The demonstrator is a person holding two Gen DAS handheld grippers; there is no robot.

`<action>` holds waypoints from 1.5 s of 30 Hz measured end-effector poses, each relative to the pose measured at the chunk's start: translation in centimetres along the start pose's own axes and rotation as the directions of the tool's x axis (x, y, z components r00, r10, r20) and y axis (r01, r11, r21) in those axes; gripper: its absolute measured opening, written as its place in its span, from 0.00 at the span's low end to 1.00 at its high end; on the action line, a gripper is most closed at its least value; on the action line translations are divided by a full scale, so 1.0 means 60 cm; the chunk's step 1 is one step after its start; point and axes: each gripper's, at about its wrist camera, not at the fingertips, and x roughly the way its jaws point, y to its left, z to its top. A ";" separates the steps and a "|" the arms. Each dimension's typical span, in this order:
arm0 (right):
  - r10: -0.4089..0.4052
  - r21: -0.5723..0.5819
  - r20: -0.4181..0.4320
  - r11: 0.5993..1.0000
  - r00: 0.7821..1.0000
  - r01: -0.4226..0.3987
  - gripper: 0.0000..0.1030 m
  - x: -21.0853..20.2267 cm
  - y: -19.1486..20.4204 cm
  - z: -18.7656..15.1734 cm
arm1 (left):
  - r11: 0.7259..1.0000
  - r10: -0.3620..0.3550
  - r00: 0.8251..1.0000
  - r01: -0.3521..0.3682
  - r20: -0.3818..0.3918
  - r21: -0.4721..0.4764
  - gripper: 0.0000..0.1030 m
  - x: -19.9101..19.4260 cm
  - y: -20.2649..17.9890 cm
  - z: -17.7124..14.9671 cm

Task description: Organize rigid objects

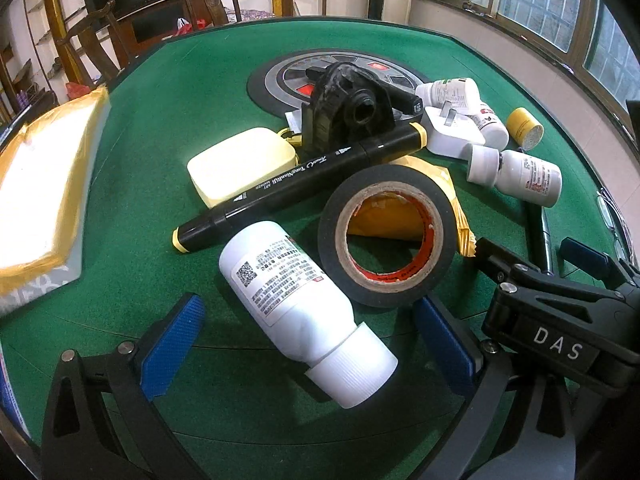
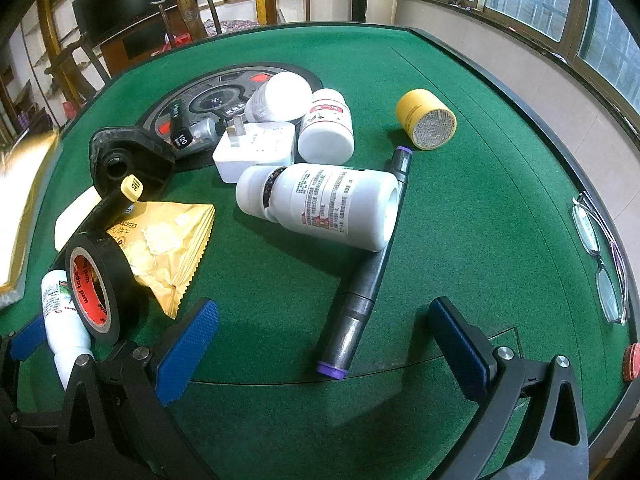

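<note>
Left claw (image 1: 308, 344) wide open around a white bottle (image 1: 298, 308), right claw (image 2: 324, 348) wide open, empty, over a purple-capped marker (image 2: 366, 276), green desk (image 2: 460, 208)

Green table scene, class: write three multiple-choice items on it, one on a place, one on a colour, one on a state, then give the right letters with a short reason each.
1. Where do the glasses lie?
A. Near the table's right edge
B. On the tape roll
C. Under the plug

2. What colour are the end caps of the marker in front of the right claw?
A. Yellow
B. Purple
C. Red

3. How do the left claw and the white bottle stand?
A. Claw shut on the bottle
B. Claw open, a finger on each side of the bottle, which lies on its side
C. Bottle held upright

Answers: 1 A, the glasses lie alone by the rim at the right. 2 B, both ends show purple. 3 B, there are gaps between the blue pads and the bottle.
</note>
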 end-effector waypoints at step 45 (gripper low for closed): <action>0.432 -0.148 0.291 0.902 0.854 -0.406 0.99 -0.100 -0.115 -0.034 | 0.924 -0.324 0.946 0.317 0.003 -0.213 0.55 -0.030 0.075 -0.024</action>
